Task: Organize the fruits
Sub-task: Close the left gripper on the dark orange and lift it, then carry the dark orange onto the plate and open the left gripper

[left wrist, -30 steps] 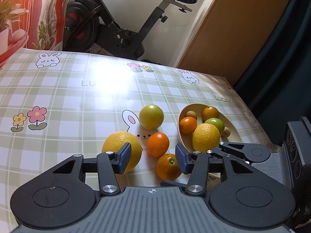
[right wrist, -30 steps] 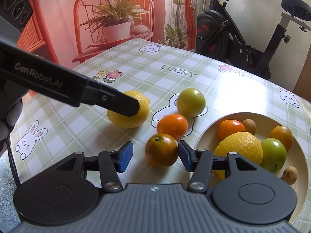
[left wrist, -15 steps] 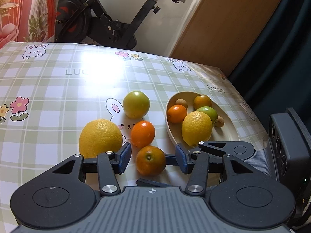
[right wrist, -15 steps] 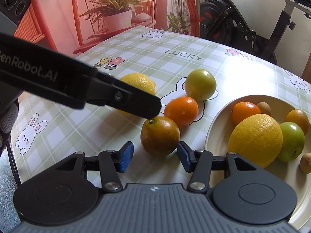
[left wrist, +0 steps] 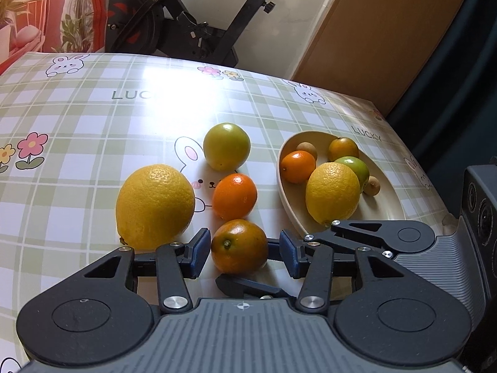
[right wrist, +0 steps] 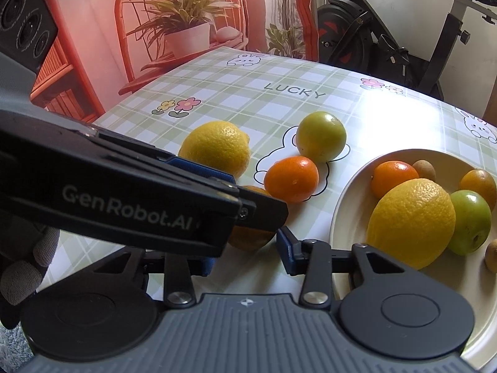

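A dark orange (left wrist: 239, 245) lies on the checked tablecloth between the blue pads of my left gripper (left wrist: 243, 255), whose jaws are closing with a small gap on the right side. My right gripper (right wrist: 247, 258) straddles the same orange (right wrist: 253, 239) and is closing too. The left gripper's finger (right wrist: 139, 199) crosses that view and hides most of the fruit and one pad. The right gripper's fingers (left wrist: 351, 233) reach in from the right. A lemon (left wrist: 155, 206), a bright tangerine (left wrist: 234, 197) and a green fruit (left wrist: 226, 150) lie loose behind. The cream bowl (left wrist: 281, 183) holds several fruits.
The bowl (right wrist: 348, 192) stands by the table's right edge, with a large lemon (right wrist: 410, 220) at its front. An exercise bike (left wrist: 186, 25) stands beyond the far edge. A potted plant on a red chair (right wrist: 186, 31) is at the left. A gloved hand (right wrist: 18, 279) holds the left gripper.
My left gripper came forward and down until the dark orange sat between its pads. In the right wrist view it slid across and now covers the orange. The right jaws narrowed.
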A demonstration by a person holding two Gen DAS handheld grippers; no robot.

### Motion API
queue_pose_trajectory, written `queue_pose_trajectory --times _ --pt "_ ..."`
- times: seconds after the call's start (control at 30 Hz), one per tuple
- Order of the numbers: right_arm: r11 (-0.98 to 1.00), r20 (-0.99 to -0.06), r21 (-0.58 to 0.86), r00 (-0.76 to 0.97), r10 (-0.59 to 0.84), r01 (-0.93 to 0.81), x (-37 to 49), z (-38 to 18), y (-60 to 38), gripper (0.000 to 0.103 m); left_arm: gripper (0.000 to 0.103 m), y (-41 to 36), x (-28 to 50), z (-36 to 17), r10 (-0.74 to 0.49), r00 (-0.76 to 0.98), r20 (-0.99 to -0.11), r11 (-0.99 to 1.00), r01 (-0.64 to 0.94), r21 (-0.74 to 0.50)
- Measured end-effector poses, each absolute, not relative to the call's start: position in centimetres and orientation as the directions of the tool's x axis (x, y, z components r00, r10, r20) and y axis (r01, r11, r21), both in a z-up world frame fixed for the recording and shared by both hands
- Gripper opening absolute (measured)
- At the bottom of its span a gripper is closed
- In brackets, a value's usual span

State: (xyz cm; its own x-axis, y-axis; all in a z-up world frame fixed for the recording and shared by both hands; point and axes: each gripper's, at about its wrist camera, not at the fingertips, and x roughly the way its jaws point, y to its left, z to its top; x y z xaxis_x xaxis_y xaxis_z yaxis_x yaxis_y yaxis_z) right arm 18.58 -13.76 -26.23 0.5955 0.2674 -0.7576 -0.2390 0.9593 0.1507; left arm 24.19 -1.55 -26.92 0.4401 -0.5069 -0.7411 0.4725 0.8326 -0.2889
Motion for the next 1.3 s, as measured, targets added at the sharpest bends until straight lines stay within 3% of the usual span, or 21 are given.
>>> queue_pose_trajectory --times 0.1,0.63,1.3 --pt "0.959 -0.755 0.158 0.597 0.271 -0.236 18.5 -26.2 -13.9 0.043 0.044 -1.4 24.1 -27.0 -0.493 0.444 -0.749 0.842 0.459 -0.282" --pt "0.964 -0.743 0.163 0.618 0.259 -0.209 16.5 -25.7 -14.5 0.043 0.043 -2.2 22.2 -26.3 -0.505 0.453 -0.735 0.834 0.475 -0.281" --pt "0.976 -0.649 0.196 0.733 0.205 -0.1 12.3 -23.4 -19.2 0.042 0.044 -8.7 20.4 -23.6 -0.514 0.451 -0.73 0.785 0.59 -0.188"
